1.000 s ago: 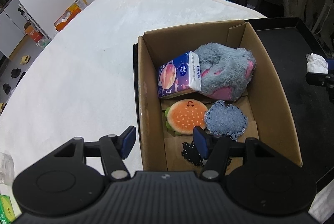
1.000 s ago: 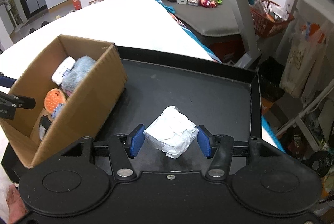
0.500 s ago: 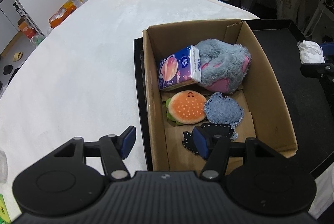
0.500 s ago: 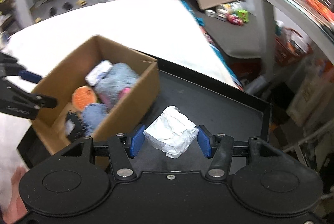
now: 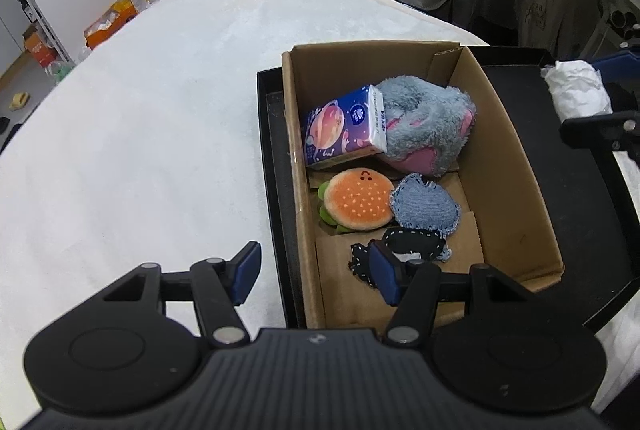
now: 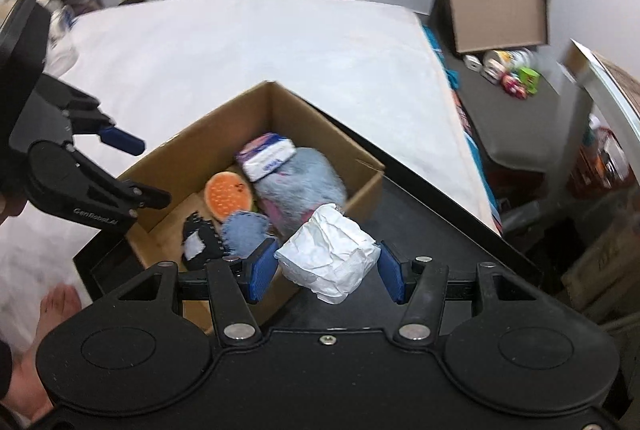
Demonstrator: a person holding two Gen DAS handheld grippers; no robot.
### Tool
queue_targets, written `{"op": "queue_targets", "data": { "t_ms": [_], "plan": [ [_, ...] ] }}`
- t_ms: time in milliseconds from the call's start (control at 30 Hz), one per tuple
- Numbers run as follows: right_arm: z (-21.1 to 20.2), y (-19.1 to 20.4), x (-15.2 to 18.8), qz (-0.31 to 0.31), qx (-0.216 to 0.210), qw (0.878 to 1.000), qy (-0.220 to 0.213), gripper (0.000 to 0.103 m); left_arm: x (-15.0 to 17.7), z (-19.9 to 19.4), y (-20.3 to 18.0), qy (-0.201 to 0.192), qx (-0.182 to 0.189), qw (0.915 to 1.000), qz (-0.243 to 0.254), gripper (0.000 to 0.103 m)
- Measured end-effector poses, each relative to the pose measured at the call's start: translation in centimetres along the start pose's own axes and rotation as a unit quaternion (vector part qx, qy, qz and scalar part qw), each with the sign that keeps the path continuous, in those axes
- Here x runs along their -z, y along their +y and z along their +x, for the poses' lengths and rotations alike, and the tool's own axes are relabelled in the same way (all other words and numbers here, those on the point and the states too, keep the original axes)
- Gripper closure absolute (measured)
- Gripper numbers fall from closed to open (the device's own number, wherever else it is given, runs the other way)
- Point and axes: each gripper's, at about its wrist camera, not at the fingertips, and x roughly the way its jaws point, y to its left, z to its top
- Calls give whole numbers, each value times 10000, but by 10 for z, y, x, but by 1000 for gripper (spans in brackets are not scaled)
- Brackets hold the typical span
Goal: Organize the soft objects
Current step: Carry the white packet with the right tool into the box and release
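In my right gripper [image 6: 326, 272] I hold a crumpled white paper bundle [image 6: 328, 258]; the two blue pads are pressed against its sides, so this tool is clamped on it and the bundle hangs in the air with nothing under it. Just ahead of this gripper and a little to its left is the cardboard box [image 6: 362, 189], which stands inside a black tray [image 6: 432, 213] on the white table [image 6: 248, 45]. The bundle is near the closest wall of the box, but I judge it is not yet over the opening. My left gripper [image 5: 314, 272] is at the other side of the box, with its fingers apart and nothing between them; one finger is over the table and the other over the box corner. Ahead of it, inside the box, I see a tissue pack [image 5: 344, 127], a grey and pink plush toy [image 5: 428, 129], a burger toy [image 5: 358, 203], a denim patch [image 5: 424, 203] and a black patch [image 5: 400, 248] closest to the tool. So I think most of the task is done: five soft things are already in the box. What is left, as far as I can see, is to carry the bundle over the wall and release it in the free part of the floor.
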Motion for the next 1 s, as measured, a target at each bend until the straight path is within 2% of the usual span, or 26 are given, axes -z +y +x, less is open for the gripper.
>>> {"op": "queue_targets", "data": {
  "t_ms": [67,233,433,833,933,1000],
  "plan": [
    [3,6,-4,-116,-95,9999,66,49,2,1,3,48,93,9999,-58,48],
    [8,22,-10,-478,-196,9984,233,49,5,2,7,86,257,9996,-104,71],
    [17,37,-18,-781,-248,9957,422,49,8,3,12,128,419,9989,-188,83],
    [43,63,-27,-1120,-304,9898,824,48,12,3,20,86,532,9982,-256,90],
    [48,67,-27,-1147,-188,9890,916,40,14,4,22,100,569,9980,-258,90],
    [45,69,-26,-1193,-157,9888,882,28,15,5,22,102,589,9979,-258,90]
  ]
}}
